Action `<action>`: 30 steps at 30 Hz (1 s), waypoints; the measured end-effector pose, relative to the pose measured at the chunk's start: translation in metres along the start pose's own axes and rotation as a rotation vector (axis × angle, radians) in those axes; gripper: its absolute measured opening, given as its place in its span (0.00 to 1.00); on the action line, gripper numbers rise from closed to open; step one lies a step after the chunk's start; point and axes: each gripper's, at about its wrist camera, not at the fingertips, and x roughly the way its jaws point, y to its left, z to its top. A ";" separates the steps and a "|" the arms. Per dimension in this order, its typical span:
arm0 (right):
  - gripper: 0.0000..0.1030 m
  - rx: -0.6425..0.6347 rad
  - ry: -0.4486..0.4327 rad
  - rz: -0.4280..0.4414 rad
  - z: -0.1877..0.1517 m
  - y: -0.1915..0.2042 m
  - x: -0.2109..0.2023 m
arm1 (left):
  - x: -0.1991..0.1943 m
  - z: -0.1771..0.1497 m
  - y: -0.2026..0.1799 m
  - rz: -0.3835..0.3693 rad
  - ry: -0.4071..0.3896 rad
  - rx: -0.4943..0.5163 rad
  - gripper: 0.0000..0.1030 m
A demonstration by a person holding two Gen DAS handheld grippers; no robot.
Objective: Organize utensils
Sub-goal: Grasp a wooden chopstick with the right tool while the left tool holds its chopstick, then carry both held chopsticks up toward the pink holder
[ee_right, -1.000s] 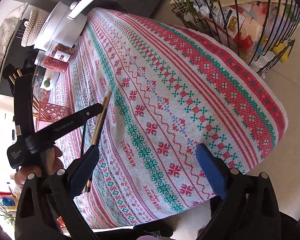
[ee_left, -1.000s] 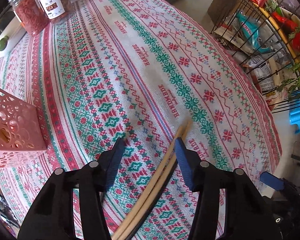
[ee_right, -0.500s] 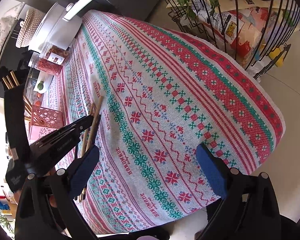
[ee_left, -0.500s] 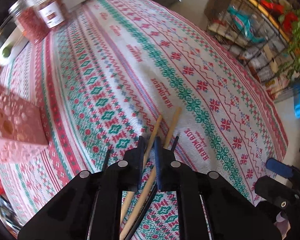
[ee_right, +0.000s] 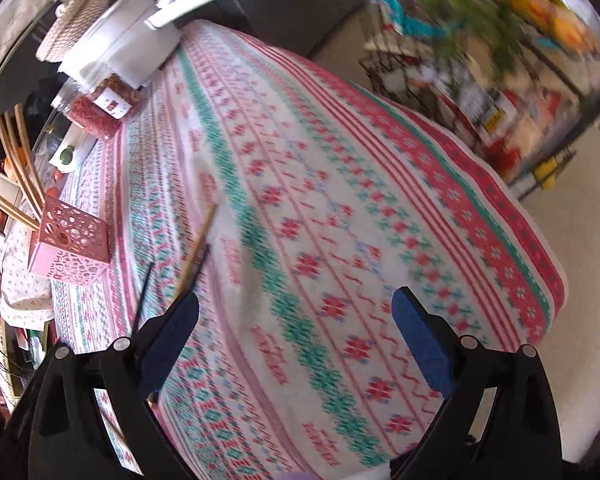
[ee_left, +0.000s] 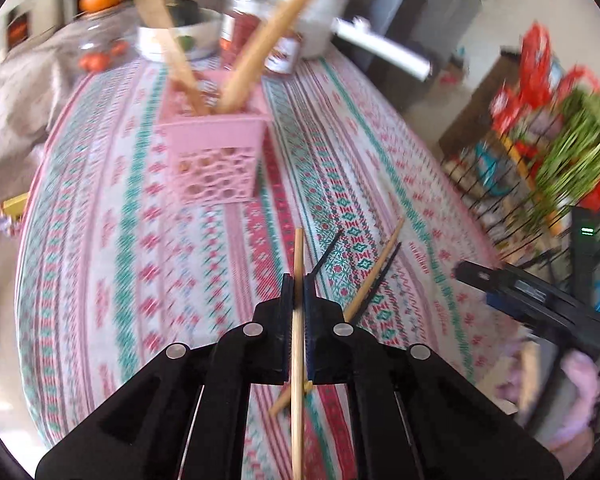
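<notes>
Wooden chopstick (ee_left: pixel 298 280) clamped between my left gripper's (ee_left: pixel 296 284) closed jaws, raised above the patterned tablecloth (ee_left: pixel 140 280). A second chopstick (ee_left: pixel 374 270) lies on the cloth just right of the fingers. My right gripper (ee_right: pixel 296 312) hangs over the table with its jaws spread wide, holding nothing. Farther back stands the pink perforated holder (ee_left: pixel 214 152), several wooden utensils (ee_left: pixel 256 44) leaning out of it.

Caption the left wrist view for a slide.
Left gripper clamps one chopstick; another lies on the tablecloth; pink holder ahead.
</notes>
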 end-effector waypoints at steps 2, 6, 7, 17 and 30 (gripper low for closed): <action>0.92 -0.032 -0.006 -0.033 0.004 0.015 0.004 | -0.017 -0.012 0.013 -0.047 -0.033 -0.054 0.04; 0.92 -0.054 0.028 -0.060 0.018 0.047 0.021 | -0.039 -0.026 0.029 -0.080 -0.060 -0.101 0.04; 0.92 -0.045 0.040 -0.053 0.021 0.051 0.024 | -0.042 -0.026 0.030 -0.083 -0.070 -0.101 0.04; 0.50 -0.096 0.093 -0.201 0.031 0.099 0.065 | -0.071 -0.020 0.035 -0.123 -0.127 -0.089 0.04; 0.11 -0.098 -0.047 -0.009 0.021 0.101 0.038 | -0.085 -0.019 0.041 -0.133 -0.198 -0.107 0.04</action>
